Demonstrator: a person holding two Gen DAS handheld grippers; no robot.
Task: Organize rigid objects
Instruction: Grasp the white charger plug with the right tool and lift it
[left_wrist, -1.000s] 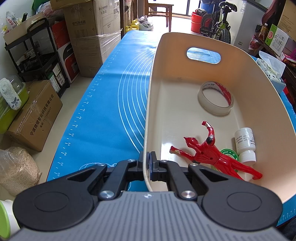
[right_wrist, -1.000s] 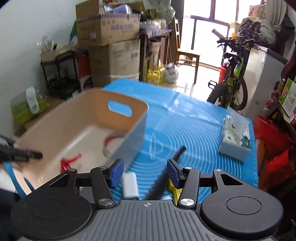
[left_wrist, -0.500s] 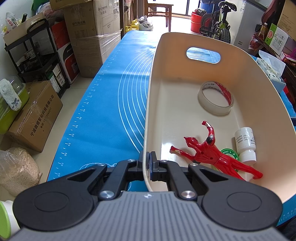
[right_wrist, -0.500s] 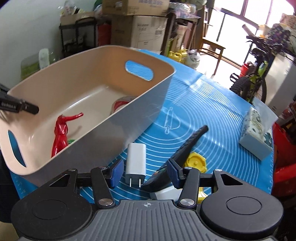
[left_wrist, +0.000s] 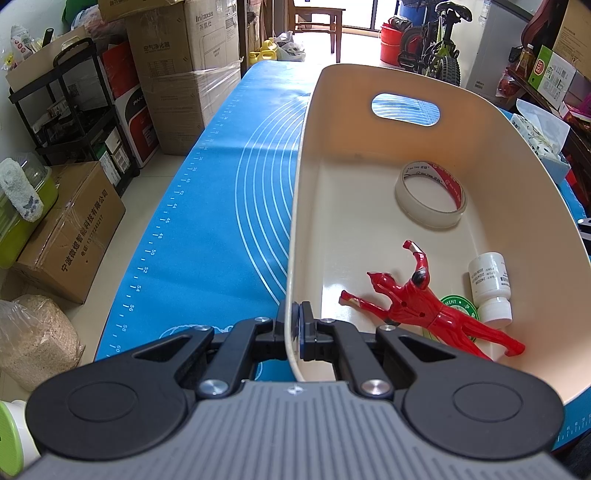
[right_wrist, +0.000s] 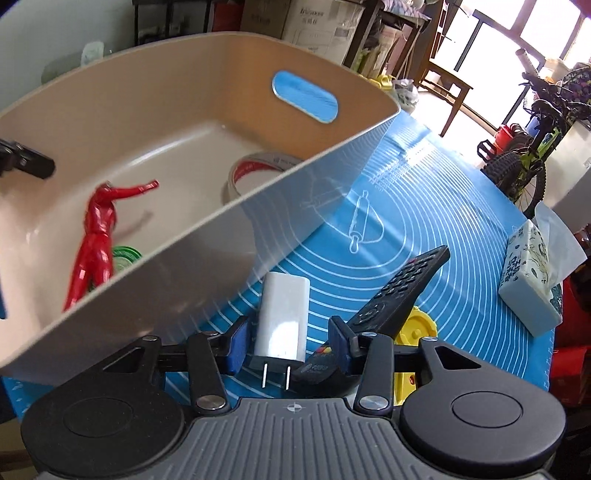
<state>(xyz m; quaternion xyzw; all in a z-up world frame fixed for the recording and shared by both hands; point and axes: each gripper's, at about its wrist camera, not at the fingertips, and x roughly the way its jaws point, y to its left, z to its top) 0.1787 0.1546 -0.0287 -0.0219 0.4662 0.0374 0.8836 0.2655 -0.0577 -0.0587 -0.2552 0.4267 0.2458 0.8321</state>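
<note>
Left tool (left_wrist: 294, 325): closed tight on the near rim of the bin (left_wrist: 295, 221), one finger outside the wall, one inside.

Bin: beige, oval handle cutouts, set on the blue mat (left_wrist: 221, 206) covering the surface. Seen inside from the left view: tape roll (left_wrist: 430, 199) toward the far end; red figure (left_wrist: 424, 302) lying flat near the near end; white bottle (left_wrist: 491, 291) on its side just beside the figure, against the right wall; a green disc (left_wrist: 460, 306) partly hidden under the figure.

Right tool (right_wrist: 289, 341): fingers apart, either side of the charger (right_wrist: 282, 314), nothing gripped; contact with the pads cannot be told. Charger lies on the mat just outside the bin's wall, prongs toward the camera.

Remote (right_wrist: 402, 288): black, lying on the mat just right of the charger, its near end by the right finger. A yellow toy (right_wrist: 415, 328) is partly covered by the remote. Tissue box (right_wrist: 532, 280) sits well apart, at the mat's right edge.
</note>
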